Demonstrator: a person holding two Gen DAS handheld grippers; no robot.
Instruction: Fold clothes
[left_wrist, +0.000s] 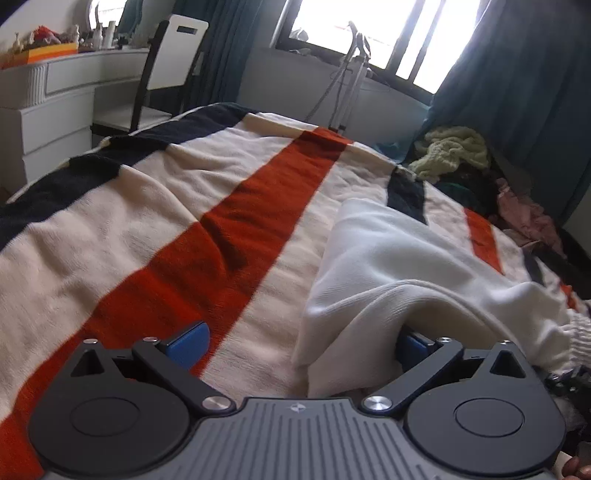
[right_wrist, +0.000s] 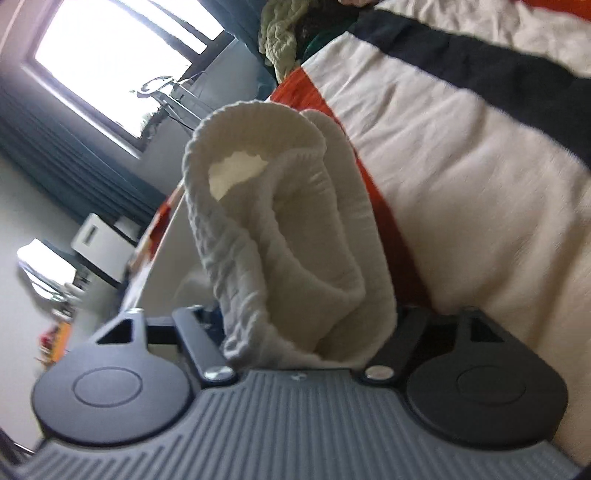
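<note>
A white garment (left_wrist: 406, 251) lies on the striped bed blanket (left_wrist: 147, 221), at the right of the left wrist view. My left gripper (left_wrist: 299, 343) stands open just above the blanket. Its left blue pad (left_wrist: 188, 343) is bare, and its right pad (left_wrist: 410, 347) is tucked under a fold of the garment. In the right wrist view the camera is rolled sideways. A bunched ribbed end of the white garment (right_wrist: 277, 206) rises from between the fingers of my right gripper (right_wrist: 306, 325). The cloth hides both fingertips, and the jaws look closed on the thick bunch.
A heap of other clothes (left_wrist: 454, 151) sits at the bed's far right corner, also visible as the heap (right_wrist: 280, 40). Beyond the bed are a chair (left_wrist: 173, 66), a white dresser (left_wrist: 55, 99), a garment steamer stand (left_wrist: 351, 74) and dark curtains (left_wrist: 517, 74).
</note>
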